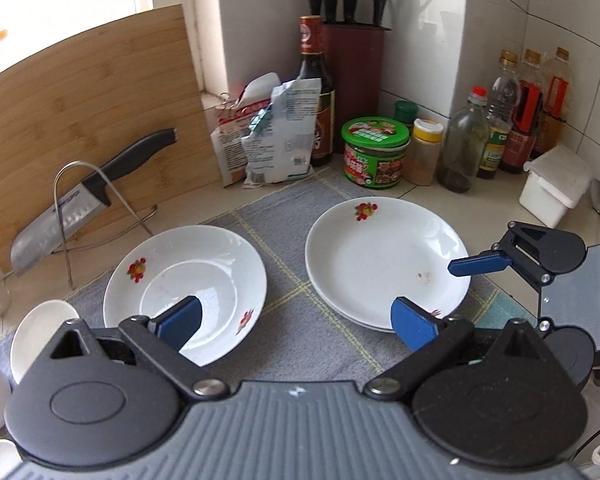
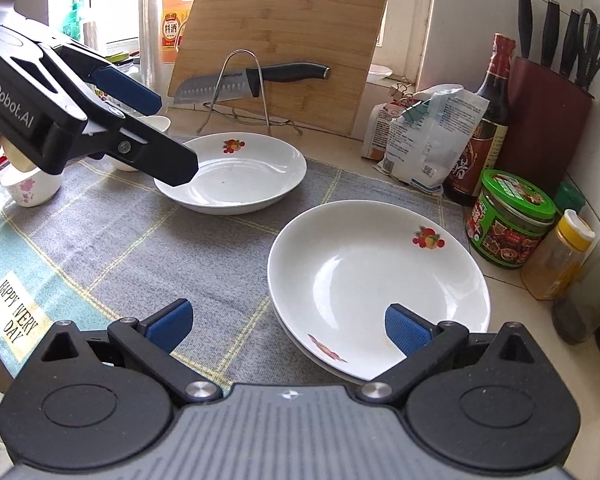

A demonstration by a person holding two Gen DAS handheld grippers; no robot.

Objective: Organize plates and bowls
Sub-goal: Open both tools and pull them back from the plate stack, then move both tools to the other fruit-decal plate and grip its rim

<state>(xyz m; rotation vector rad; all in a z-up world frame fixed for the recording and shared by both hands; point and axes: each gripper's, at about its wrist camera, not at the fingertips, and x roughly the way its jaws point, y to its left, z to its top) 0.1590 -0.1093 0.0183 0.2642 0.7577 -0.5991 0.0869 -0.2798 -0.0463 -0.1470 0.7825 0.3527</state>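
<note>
Left gripper (image 1: 296,326): jaws spread wide, blue pads empty. Its left pad (image 1: 180,322) overhangs the near rim of the single plate (image 1: 204,276); whether pad and rim touch cannot be determined. Its right pad sits over the near edge of the stacked plates (image 1: 380,260). From the right wrist view the same gripper (image 2: 156,132) reaches in from the left side, one finger tip over the rim of the single plate (image 2: 240,176).

Right gripper (image 2: 288,330): jaws likewise spread wide, nothing held. Its left pad (image 2: 170,326) hangs over bare mat (image 2: 140,248); its right pad lies over the near inner slope of the stacked plates (image 2: 380,280), contact uncertain. In the left wrist view one of its fingers (image 1: 478,264) extends over the right rim of that stack.

Both plate positions rest on the grey checked mat (image 1: 292,272). The single plate lies toward the mat's left rear; the stack lies toward its right edge, near the green-lidded jar (image 2: 512,220). The two are well apart.

Small white bowls (image 1: 36,336) stand at the mat's left edge. A knife (image 2: 252,80) rests on a wire stand against a cutting board (image 2: 296,40) behind the mat.
</note>
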